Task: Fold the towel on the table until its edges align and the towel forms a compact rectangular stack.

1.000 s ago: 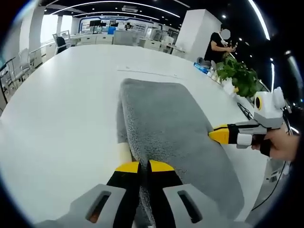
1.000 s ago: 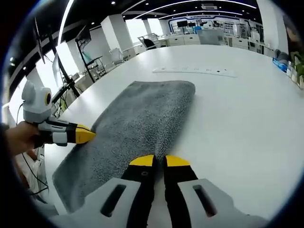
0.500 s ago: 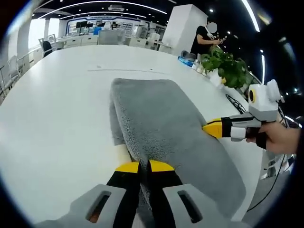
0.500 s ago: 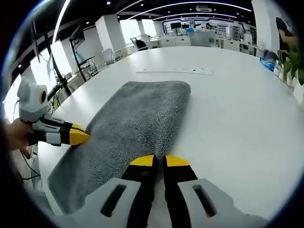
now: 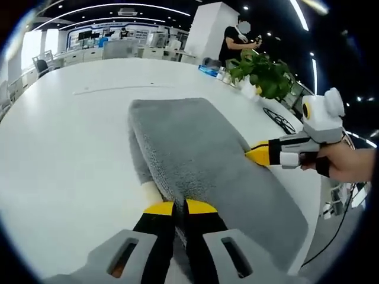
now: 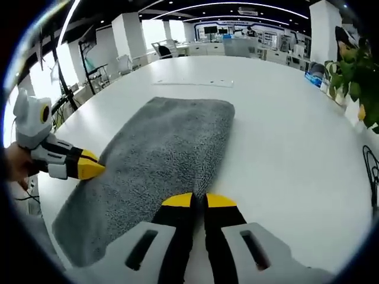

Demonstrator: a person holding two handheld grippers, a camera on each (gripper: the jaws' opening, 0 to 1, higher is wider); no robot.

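A grey towel (image 5: 195,151) lies lengthwise on the white table (image 5: 65,148), doubled over with a lower layer peeking out on its left side. My left gripper (image 5: 180,208) is shut on the towel's near edge, yellow tips together with cloth running between them. In the same view my right gripper (image 5: 260,155), held by a hand, pinches the towel's right edge. In the right gripper view the towel (image 6: 166,145) stretches away from my right gripper (image 6: 198,201), which is shut on its near edge. The left gripper (image 6: 89,170) holds the far left edge there.
A person (image 5: 237,41) stands beyond the table's far right corner, beside a potted plant (image 5: 263,74) and cables (image 5: 278,118). A thin strip (image 6: 189,83) lies on the table past the towel. The table edge (image 6: 41,204) runs close behind the left gripper.
Both views have swung a little, so the background has slid across. The towel keeps its shape, and both grippers stay shut on its edges.
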